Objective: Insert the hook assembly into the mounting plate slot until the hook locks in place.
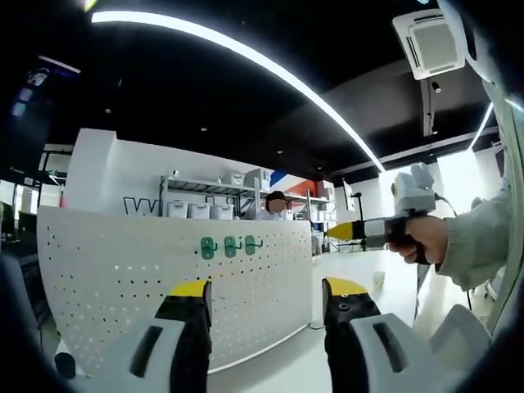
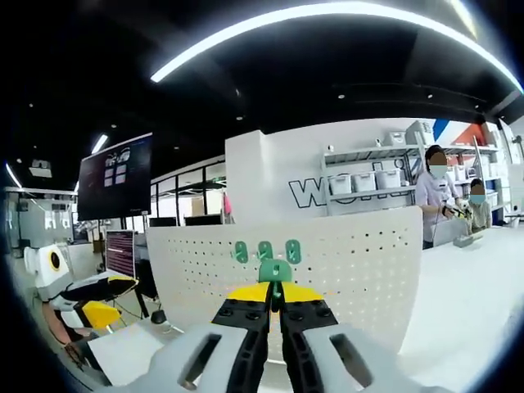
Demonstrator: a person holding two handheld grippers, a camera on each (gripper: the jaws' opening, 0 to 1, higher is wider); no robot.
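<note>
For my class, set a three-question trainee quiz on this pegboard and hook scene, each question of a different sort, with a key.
1. True or false: three green hooks already hang in a row on the white pegboard.
2. Multiple choice: the right gripper is A) open and empty, B) shut on a green hook, C) holding a screwdriver.
3. Fill in: in the left gripper view, the left gripper has its jaws ____, with nothing between them.

Key: 1 true; 2 B; 3 open.
</note>
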